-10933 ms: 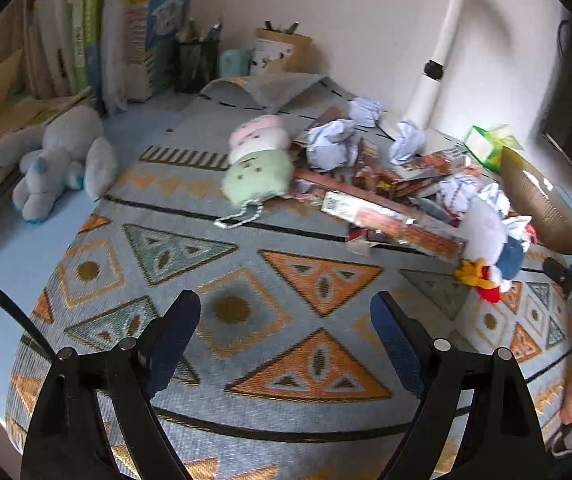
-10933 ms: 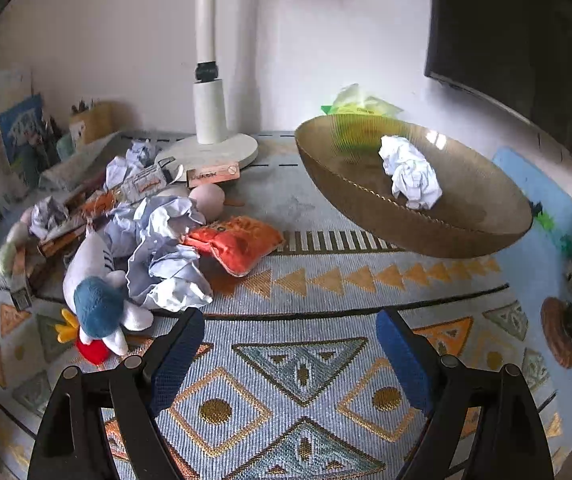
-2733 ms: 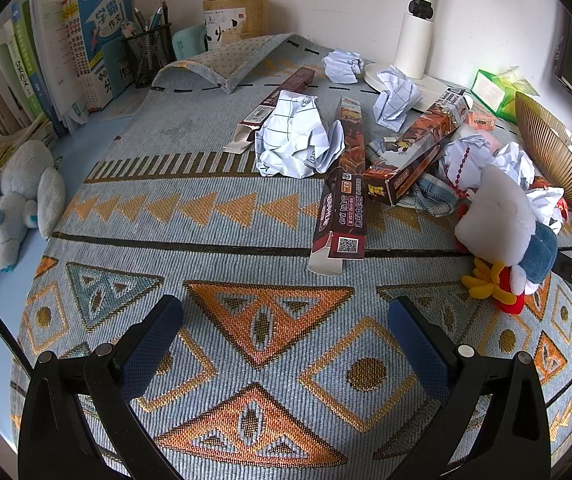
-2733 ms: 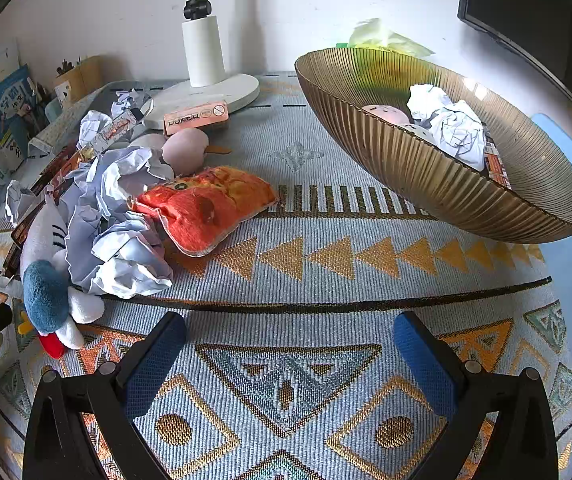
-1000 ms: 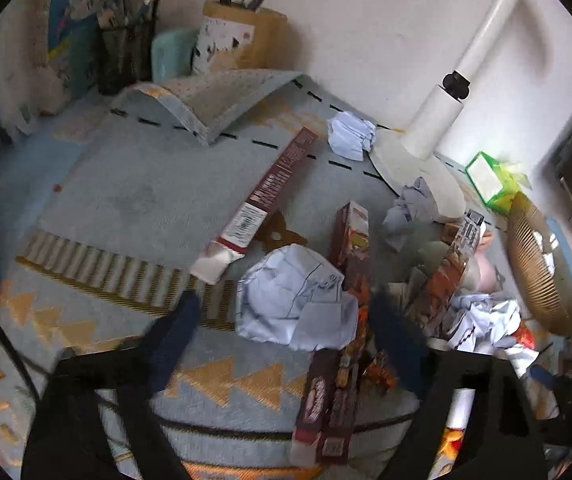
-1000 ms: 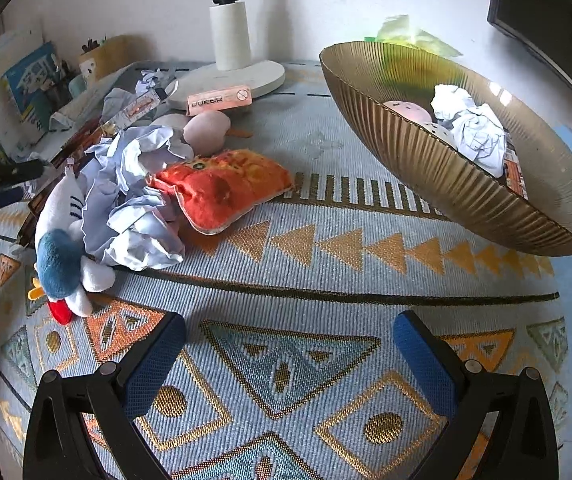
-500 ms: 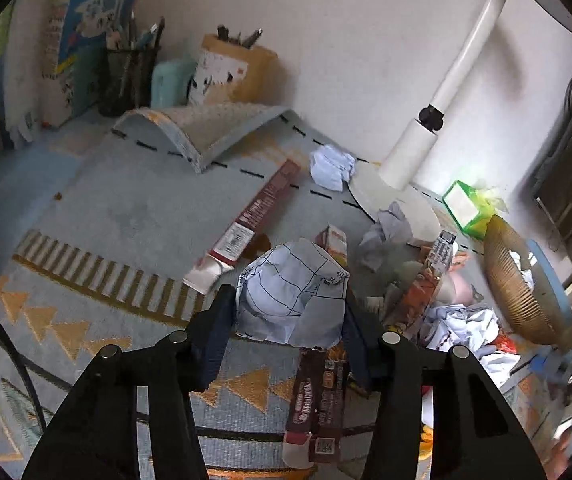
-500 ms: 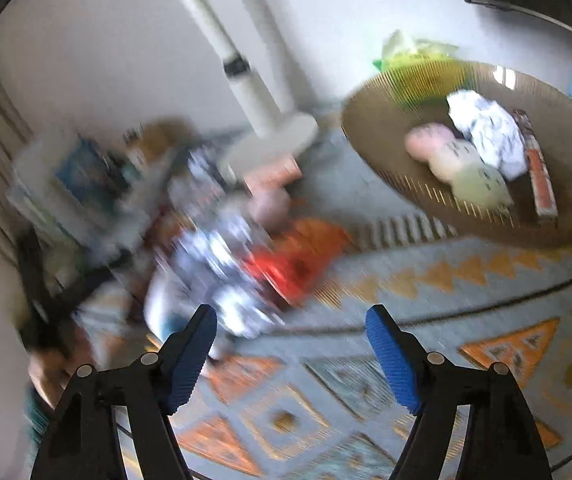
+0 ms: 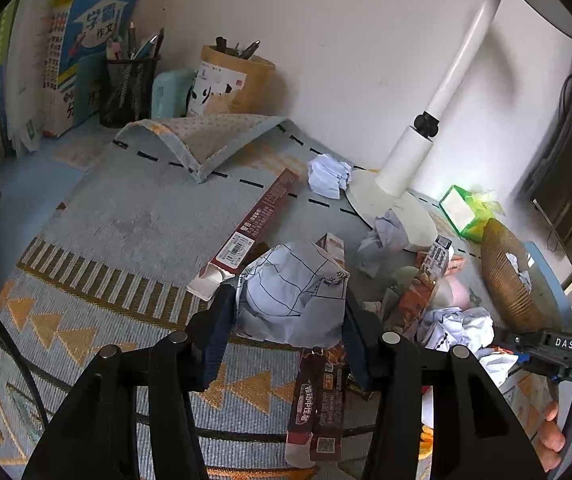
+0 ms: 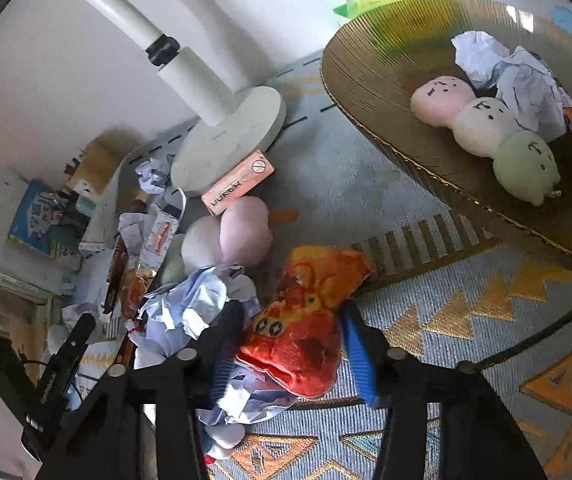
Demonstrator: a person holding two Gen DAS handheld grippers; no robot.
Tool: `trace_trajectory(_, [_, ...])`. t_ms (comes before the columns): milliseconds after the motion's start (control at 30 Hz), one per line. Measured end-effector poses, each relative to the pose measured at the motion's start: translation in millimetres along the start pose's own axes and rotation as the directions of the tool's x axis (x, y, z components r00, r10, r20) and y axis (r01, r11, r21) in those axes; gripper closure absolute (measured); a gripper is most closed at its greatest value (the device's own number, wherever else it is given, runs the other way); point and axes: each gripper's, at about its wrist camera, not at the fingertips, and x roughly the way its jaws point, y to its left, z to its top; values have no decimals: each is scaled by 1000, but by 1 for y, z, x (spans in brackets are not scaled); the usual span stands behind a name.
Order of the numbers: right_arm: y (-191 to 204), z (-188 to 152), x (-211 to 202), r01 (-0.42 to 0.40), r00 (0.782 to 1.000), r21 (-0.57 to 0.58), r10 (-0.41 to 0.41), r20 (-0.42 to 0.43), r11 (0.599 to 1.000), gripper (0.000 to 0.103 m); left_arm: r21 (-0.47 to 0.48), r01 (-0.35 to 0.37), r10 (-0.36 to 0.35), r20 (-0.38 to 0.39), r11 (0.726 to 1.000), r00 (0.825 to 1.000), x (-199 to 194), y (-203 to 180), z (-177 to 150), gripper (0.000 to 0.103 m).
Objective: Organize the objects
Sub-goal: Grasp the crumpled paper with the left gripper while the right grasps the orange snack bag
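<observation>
**Clutter on the patterned mat: both grippers loaded, bowl comes next**

Clutter is being cleared into the ribbed golden bowl point(image 10: 369, 92), and the pick-up step looks finished on both sides. The left gripper point(image 9: 286, 320) is clamped on a crumpled ball of ruled white paper point(image 9: 291, 300), held between its blue pads. The right gripper's point(image 10: 289, 344) jaws have just been closing and now pinch the orange-red plush pizza toy point(image 10: 305, 320). The bowl sits ahead and to the right of the right gripper, already holding a pink-white-green plush skewer point(image 10: 485, 120) and crumpled paper. Next, each load probably wants lifting clear of the pile, carrying over the rim, and letting go.
</observation>
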Motion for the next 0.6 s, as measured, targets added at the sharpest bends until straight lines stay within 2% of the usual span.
trace_trajectory(67, [-2, -3, -8, -13, 1000, -21, 13, 15, 1000, 68, 3, 1, -1, 2, 1000, 1000, -1, -1, 0, 55])
trace_trajectory(200, [-5, -16, -39, -27, 997, -104, 34, 67, 994, 68, -2, 3, -3, 9, 1000, 1000, -3, 1, 0, 55])
trace_trajectory(333, [-14, -48, -60, -19, 1000, -230, 22, 12, 973, 68, -13, 7, -7, 9, 1000, 1000, -3, 3, 0, 55])
trace_trajectory(400, [-26, -66, -68, -2, 1000, -280, -7, -29, 960, 68, -13, 6, -6, 11, 1000, 1000, -4, 2, 0, 55])
trace_trajectory(500, [-37, -82, -78, 89, 995, -341, -100, -13, 936, 67, -9, 8, -8, 11, 1000, 1000, -4, 2, 0, 55])
trace_trajectory(567, [-42, -85, -83, 146, 988, -342, -156, -1, 928, 61, -7, 9, -9, 10, 1000, 1000, -4, 2, -1, 55])
trace_trajectory(600, [-44, -85, -85, 163, 985, -340, -171, 6, 926, 54, -7, 9, -9, 10, 1000, 1000, -4, 2, -2, 55])
